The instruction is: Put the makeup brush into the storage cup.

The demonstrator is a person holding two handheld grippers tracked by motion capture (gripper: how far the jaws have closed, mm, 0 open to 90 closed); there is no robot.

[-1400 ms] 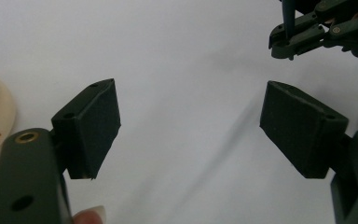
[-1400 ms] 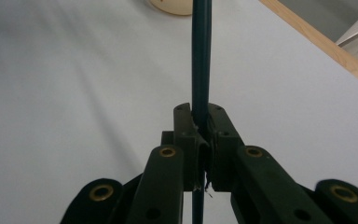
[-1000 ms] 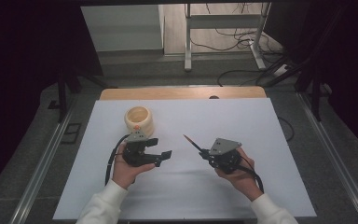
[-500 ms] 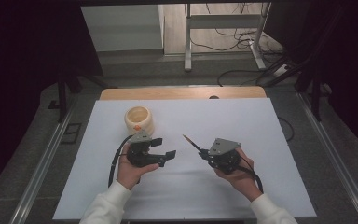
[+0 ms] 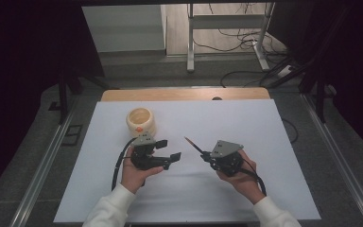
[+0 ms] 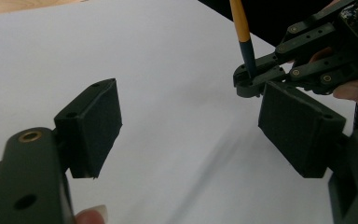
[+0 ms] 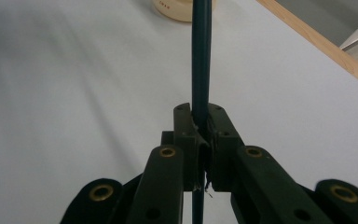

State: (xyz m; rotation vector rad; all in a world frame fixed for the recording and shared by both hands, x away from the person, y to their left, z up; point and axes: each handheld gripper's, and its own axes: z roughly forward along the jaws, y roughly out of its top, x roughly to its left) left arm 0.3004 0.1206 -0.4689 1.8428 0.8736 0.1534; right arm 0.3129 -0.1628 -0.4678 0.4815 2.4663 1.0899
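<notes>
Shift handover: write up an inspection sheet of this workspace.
Surface: white table top, wooden strip along the far edge.
Job's things: pencil clamped in the right gripper; cream cup upright beyond the left gripper.
Clutter: nothing seen.
Grippers: left open, nothing between the jaws; right shut on the pencil.
Cables: one trails from each gripper; more lie on the floor behind.
Surroundings: metal frame legs, dark sides.

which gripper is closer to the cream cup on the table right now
Left. The left gripper sits just in front of the cream cup, slightly to its right, jaws open. The right gripper, shut on a pencil, is farther off to the cup's right.
</notes>
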